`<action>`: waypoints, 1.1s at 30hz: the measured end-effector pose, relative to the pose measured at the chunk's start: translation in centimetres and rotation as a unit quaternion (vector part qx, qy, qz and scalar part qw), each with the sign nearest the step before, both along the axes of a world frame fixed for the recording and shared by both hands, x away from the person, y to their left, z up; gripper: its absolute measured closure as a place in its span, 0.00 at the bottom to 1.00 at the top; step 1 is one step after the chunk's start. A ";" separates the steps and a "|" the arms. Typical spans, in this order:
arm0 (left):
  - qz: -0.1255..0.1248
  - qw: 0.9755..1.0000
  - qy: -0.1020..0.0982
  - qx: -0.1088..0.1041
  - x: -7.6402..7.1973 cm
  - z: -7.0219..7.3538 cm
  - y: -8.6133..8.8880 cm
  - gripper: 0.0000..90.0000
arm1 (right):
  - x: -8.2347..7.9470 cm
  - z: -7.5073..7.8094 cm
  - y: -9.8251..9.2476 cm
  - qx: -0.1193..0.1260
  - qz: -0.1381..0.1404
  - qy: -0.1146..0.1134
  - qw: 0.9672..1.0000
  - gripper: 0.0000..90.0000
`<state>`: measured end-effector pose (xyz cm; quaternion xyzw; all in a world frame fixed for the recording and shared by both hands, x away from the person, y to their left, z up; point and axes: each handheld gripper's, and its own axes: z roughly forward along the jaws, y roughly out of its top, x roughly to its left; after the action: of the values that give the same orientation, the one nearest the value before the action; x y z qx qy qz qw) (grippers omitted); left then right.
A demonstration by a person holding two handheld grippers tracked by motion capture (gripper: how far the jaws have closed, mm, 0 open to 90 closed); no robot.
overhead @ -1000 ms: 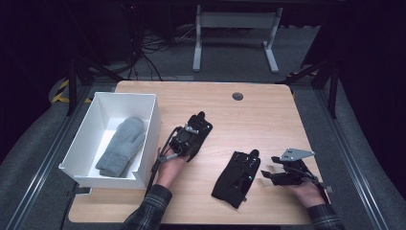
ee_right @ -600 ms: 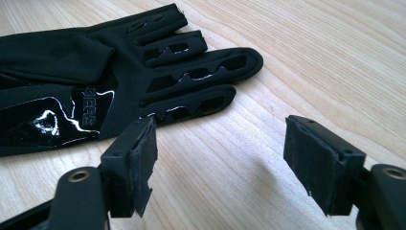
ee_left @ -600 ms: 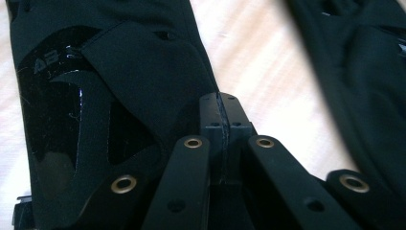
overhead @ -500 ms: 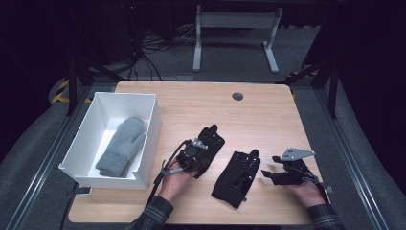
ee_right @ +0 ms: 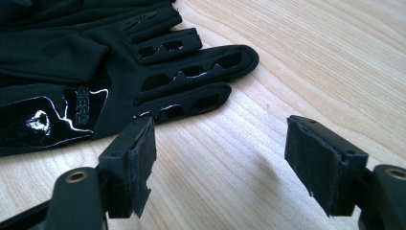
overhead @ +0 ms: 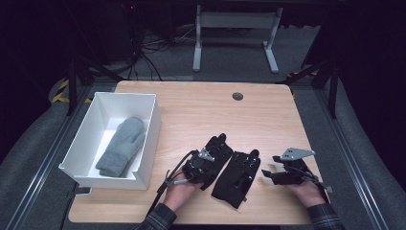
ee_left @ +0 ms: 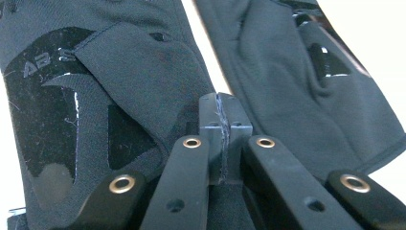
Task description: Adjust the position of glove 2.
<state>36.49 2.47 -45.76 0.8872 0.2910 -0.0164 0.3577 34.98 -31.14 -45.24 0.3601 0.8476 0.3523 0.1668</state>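
Gloves: two black, side by side on the table (overhead: pixel 191 115). Your left gripper (overhead: pixel 203 167), jaws pinched shut on the left glove (overhead: pixel 218 151); your right gripper (overhead: pixel 273 175), jaws wide and empty, sits just right of the right glove (overhead: pixel 239 175), whose fingers point away from you.

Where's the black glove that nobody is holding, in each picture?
High view: the loose glove lies low centre, right of the gripped glove.
Left gripper view: the glove is on the right side.
Right gripper view: the glove is upper left, fingers pointing right.
Shared landmark: the wooden table under it.
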 end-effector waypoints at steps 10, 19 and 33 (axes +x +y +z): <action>0.020 0.999 -0.027 -0.004 0.9 1.9 1.5 0.74 | 0.0 0.0 0.0 0.000 0.000 0.000 1.000 0.30; 0.056 0.997 -0.044 0.008 3.5 3.0 3.3 0.68 | -0.1 0.1 0.1 0.004 0.002 0.000 1.000 0.30; 0.079 0.996 -0.027 0.039 5.2 0.3 4.2 0.68 | -0.1 0.1 0.1 0.003 0.002 0.001 1.000 0.31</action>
<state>41.67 6.63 -45.43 0.8746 0.3511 0.0472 0.3309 34.84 -31.00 -45.17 0.3593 0.8474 0.3548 0.1637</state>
